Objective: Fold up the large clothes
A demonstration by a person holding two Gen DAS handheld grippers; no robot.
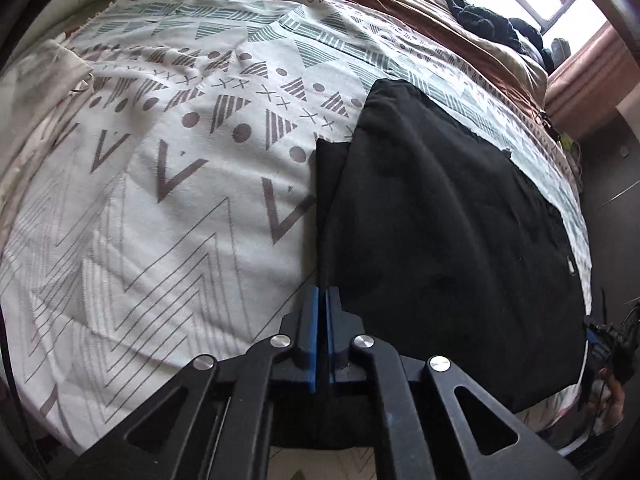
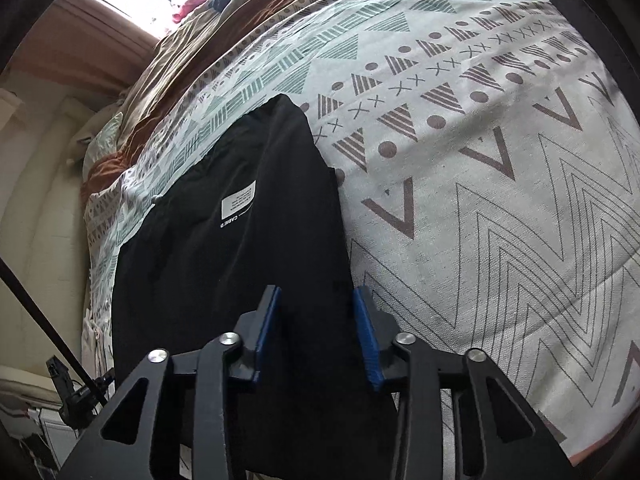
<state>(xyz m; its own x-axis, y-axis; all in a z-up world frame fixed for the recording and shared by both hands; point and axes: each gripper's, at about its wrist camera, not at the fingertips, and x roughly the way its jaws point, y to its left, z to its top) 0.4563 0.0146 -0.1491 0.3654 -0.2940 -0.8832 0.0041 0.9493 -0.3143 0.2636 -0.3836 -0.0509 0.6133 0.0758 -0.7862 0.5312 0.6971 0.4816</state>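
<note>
One black garment (image 1: 440,220), one patterned bedspread (image 1: 160,200), two claws.

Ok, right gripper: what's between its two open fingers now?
In the right wrist view, the right gripper is open, and only the folded black garment shows between its blue pads. The garment's right edge runs just inside the right-hand pad; patterned bedspread lies beyond.

Black garment (image 1: 440,220): near edge hidden under left gripper (image 1: 321,300) linkage; cannot tell whether fabric sits between closed blue pads (image 1: 312,344). Right wrist view: garment's (image 2: 224,248) near hem hidden behind right gripper (image 2: 316,304) frame. White label (image 2: 239,201): print too small to read; line below partly legible only. Patterned blanket (image 1: 160,200): cut off by lens rim on left and bottom. Dark pile (image 1: 488,20) near window: item type unclear. Red fabric (image 2: 192,0) by window: blurred, unidentifiable. Black device (image 1: 608,344) at right rim: cut off, unclear.
</note>
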